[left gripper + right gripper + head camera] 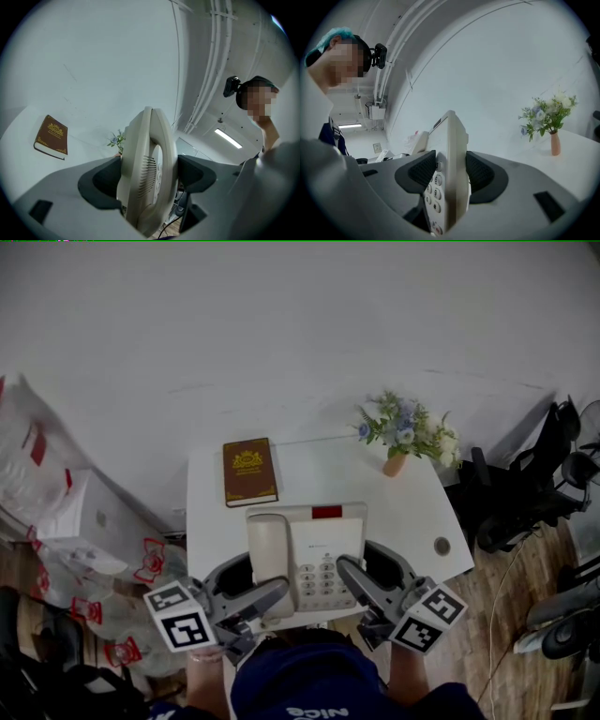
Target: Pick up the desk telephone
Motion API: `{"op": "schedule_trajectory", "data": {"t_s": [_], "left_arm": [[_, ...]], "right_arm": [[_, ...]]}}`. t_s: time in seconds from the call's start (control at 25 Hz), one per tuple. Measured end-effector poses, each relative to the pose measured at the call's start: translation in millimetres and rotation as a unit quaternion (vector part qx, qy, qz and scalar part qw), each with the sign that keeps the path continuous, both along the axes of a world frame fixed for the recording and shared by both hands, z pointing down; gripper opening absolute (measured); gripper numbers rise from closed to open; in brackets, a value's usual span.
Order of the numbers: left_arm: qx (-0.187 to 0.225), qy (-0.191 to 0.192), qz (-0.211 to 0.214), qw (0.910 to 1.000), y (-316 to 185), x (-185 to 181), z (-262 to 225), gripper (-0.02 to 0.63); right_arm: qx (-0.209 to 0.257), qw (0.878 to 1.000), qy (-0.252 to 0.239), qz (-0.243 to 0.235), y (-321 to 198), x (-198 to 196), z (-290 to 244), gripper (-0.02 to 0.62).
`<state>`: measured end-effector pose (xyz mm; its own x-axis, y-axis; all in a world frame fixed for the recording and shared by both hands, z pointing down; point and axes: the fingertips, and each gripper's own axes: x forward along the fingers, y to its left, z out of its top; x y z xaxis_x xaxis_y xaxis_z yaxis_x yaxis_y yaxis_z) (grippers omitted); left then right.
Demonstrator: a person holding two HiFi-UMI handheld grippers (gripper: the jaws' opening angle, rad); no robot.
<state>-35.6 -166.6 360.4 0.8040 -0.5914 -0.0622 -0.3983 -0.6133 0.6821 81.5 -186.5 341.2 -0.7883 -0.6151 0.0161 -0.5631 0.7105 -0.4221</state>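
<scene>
Left hand-held gripper point(269, 594) is partly closed, jaws clamped on the left edge of the desk telephone point(323, 554), one pad on each face, on the side that carries the handset point(267, 549). Right hand-held gripper point(353, 575) is narrowed the same way onto the phone's right edge, with its pads pressed on both faces beside the keypad point(435, 187). Both grippers hold the phone from the near side.

The phone sits level at the near edge of the white table point(412, 517), with its near end overhanging that edge. Cannot tell if it is clear of the tabletop. The handset lies in its cradle.

A brown book point(249, 471) lies flat near the table's far left corner, apart from the phone. A small vase point(396, 465) stands upright at the far right and holds flowers point(405, 430).
</scene>
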Motion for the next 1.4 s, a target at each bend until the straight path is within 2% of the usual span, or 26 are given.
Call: {"op": "schedule_trajectory", "data": {"t_s": [0.4, 1.4], "left_arm": [[0.043, -0.011, 0.006, 0.999, 8.3, -1.2, -24.6, 0.379], [0.041, -0.003, 0.016, 0.999, -19.5, -9.2, -28.4, 0.379]], "right_arm": [[0.038, 0.999, -0.009, 0.006, 10.1, 0.1, -25.9, 0.219], [0.056, 0.998, -0.007, 0.024, -14.7, -7.6, -32.8, 0.215]]}}
